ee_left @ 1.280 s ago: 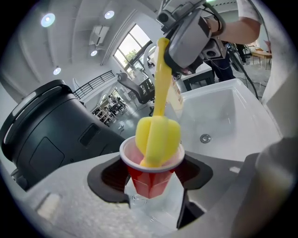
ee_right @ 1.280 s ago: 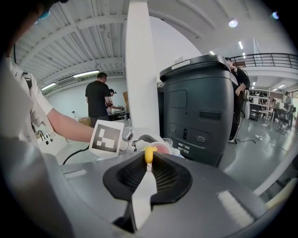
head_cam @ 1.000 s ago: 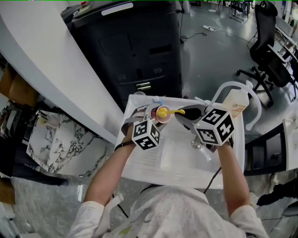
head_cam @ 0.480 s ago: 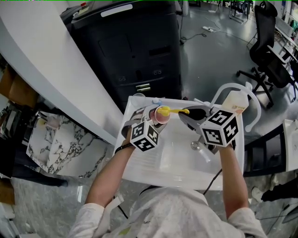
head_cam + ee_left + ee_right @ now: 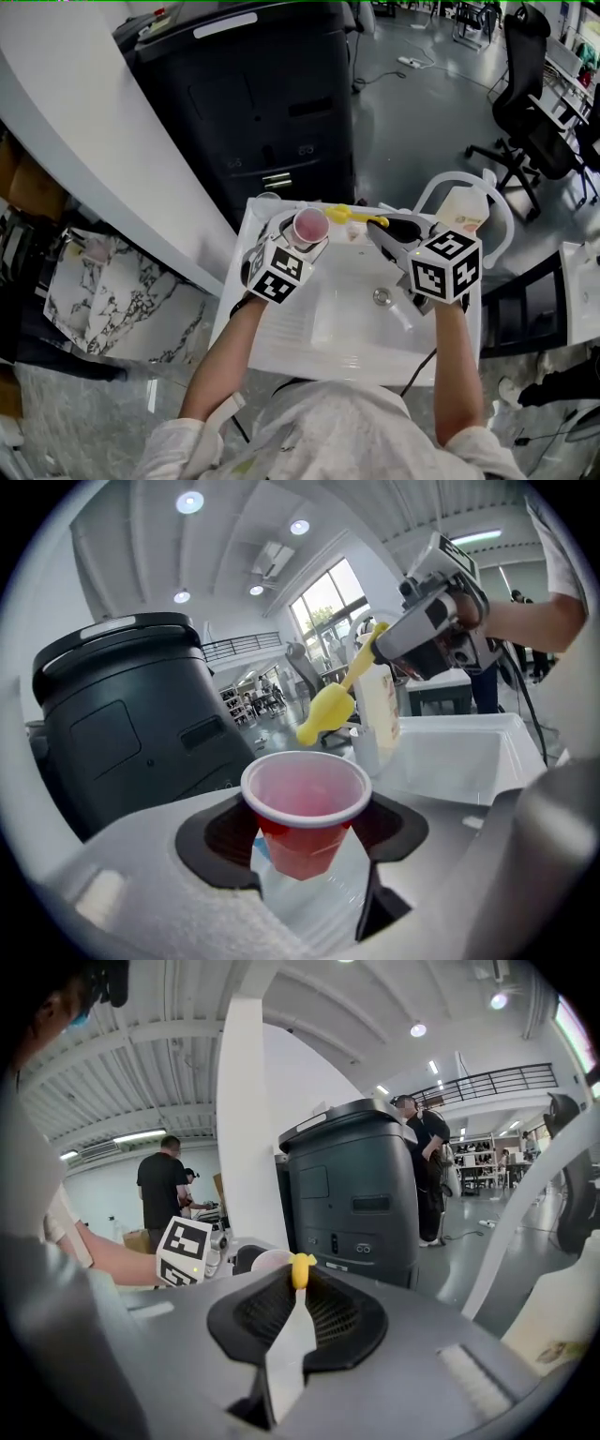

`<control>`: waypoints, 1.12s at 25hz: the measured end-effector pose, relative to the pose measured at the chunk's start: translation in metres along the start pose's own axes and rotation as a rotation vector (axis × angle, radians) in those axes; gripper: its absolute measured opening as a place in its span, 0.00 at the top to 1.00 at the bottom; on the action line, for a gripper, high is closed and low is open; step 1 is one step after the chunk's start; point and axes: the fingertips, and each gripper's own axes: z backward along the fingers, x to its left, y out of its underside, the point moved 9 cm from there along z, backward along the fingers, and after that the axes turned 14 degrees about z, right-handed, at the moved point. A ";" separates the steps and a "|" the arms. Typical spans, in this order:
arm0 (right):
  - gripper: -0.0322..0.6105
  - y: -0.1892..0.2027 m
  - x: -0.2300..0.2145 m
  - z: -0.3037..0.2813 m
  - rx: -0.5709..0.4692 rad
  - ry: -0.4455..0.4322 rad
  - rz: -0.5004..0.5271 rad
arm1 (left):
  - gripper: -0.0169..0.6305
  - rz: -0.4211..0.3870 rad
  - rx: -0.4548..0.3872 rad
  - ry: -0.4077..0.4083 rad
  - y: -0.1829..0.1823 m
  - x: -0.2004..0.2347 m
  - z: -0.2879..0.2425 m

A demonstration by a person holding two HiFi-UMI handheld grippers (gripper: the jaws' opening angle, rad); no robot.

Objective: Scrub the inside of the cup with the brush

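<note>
The red cup (image 5: 305, 803) stands nearly upright between the left gripper's (image 5: 307, 855) fingers (image 5: 220, 836). Its mouth faces up, tipped a little toward the person, over the far left corner of the white sink (image 5: 281, 328). These fingers stand fairly wide, pressing its red wall. The yellow brush (image 5: 354, 217) lies roughly level, head toward the cup, just beside its rim and outside it. The right gripper's (image 5: 296, 1309) fingers (image 5: 342, 1321) pinch narrowly on its handle. The bottle (image 5: 466, 214) label is too blurred to read. The cubes (image 5: 278, 272) carry square black-and-white markers.

free: sink basin (image 5: 347, 319) middle | blocked right rear: faucet arch (image 5: 441, 180), bottle (image 5: 466, 212) | blocked behind: black bin (image 5: 253, 112)
</note>
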 end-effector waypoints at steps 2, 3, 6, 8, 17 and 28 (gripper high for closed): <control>0.90 0.002 -0.002 0.004 -0.014 0.025 -0.014 | 0.51 0.054 -0.025 -0.005 -0.002 -0.001 0.000; 0.90 0.004 -0.003 0.005 -0.021 0.041 -0.020 | 0.51 0.083 -0.035 -0.010 -0.003 0.000 0.000; 0.90 0.006 -0.007 0.010 -0.039 0.099 -0.027 | 0.51 0.173 -0.072 -0.031 -0.011 0.004 0.005; 0.90 0.007 -0.008 0.013 -0.052 0.140 -0.023 | 0.51 0.229 -0.095 -0.048 -0.015 0.007 0.010; 0.90 0.008 -0.011 0.023 -0.140 0.332 0.005 | 0.51 0.386 -0.176 -0.131 -0.021 0.014 0.035; 0.90 0.008 -0.011 0.023 -0.143 0.404 0.043 | 0.50 0.343 -0.181 -0.155 -0.025 0.016 0.040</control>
